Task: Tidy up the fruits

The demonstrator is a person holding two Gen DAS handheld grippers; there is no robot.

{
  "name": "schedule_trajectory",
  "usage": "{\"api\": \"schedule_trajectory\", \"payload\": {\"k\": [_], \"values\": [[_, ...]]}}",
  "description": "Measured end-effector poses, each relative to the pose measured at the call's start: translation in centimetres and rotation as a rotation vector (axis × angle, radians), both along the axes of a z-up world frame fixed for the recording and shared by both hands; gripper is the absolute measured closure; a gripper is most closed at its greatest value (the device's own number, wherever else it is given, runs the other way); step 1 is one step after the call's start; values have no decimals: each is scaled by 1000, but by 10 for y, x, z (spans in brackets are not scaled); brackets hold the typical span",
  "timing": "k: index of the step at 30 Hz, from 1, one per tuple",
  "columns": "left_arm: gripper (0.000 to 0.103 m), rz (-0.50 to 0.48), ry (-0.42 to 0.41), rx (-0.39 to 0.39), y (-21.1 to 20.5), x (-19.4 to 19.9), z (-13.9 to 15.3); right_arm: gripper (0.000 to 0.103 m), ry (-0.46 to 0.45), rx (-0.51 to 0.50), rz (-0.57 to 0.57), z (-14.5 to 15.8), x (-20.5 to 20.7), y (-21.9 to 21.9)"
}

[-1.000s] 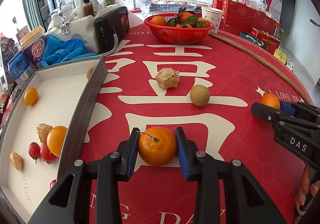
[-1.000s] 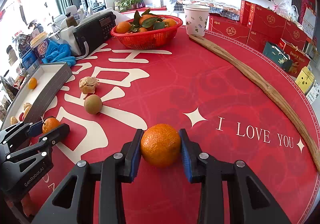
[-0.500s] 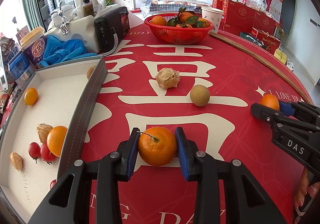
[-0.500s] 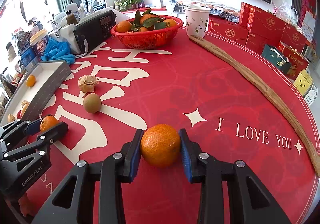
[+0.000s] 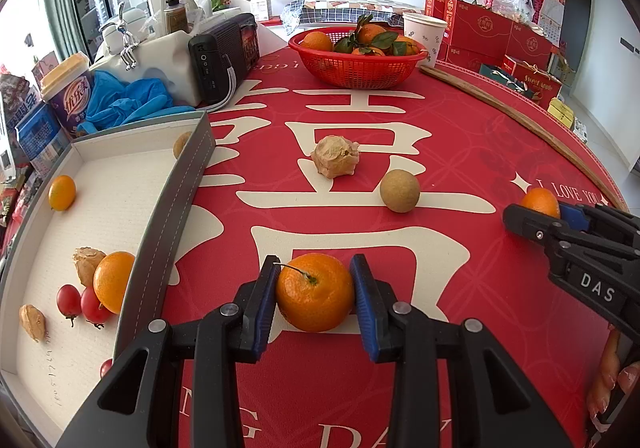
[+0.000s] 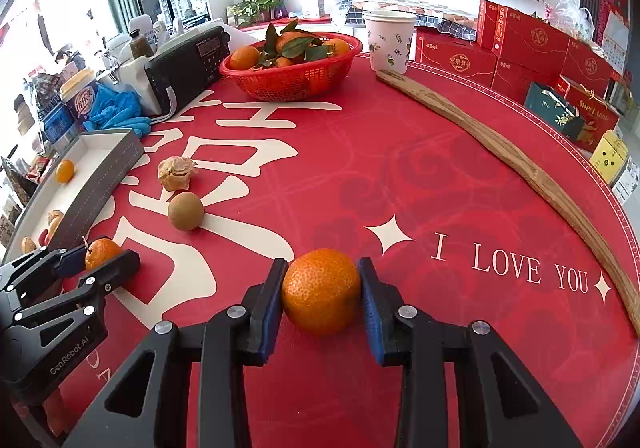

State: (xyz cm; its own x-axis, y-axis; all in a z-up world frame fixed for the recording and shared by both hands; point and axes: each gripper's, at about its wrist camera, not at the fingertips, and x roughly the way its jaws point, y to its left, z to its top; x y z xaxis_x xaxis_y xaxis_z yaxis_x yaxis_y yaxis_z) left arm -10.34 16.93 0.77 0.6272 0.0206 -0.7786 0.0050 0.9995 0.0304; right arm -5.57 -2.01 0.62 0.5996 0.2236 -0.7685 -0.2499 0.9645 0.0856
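My left gripper (image 5: 315,290) is shut on a stemmed orange (image 5: 315,291) that rests on the red tablecloth, just right of the white tray (image 5: 168,208). My right gripper (image 6: 322,290) is shut on a second orange (image 6: 321,290), also on the cloth. Each gripper shows in the other's view: the right one (image 5: 536,213) and the left one (image 6: 100,258). The tray holds an orange (image 5: 112,280), a small orange (image 5: 62,192), cherry tomatoes (image 5: 80,302) and walnuts (image 5: 32,322). A brown round fruit (image 5: 400,190) and a crumpled husk (image 5: 335,156) lie mid-table.
A red basket (image 5: 356,68) of leafy oranges stands at the back, with a paper cup (image 5: 424,32) beside it. A black radio (image 5: 224,56), blue gloves (image 5: 124,104) and a noodle cup (image 5: 68,96) sit back left. A long wooden stick (image 6: 520,172) lies along the right edge.
Almost nothing has moved. Both grippers stay shut on their oranges at the same spots, with the right one shifted very slightly.
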Motion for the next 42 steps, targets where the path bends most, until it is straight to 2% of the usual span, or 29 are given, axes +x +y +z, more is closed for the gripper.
{"api": "schedule_trajectory", "payload": {"k": [29,42], "values": [[64,0,0,-1,0,0,0,66,-17,-67,8,0,-1,10],[64,10,0,-25,3,-5,1,67,18,53,-15,1,2,-5]]}}
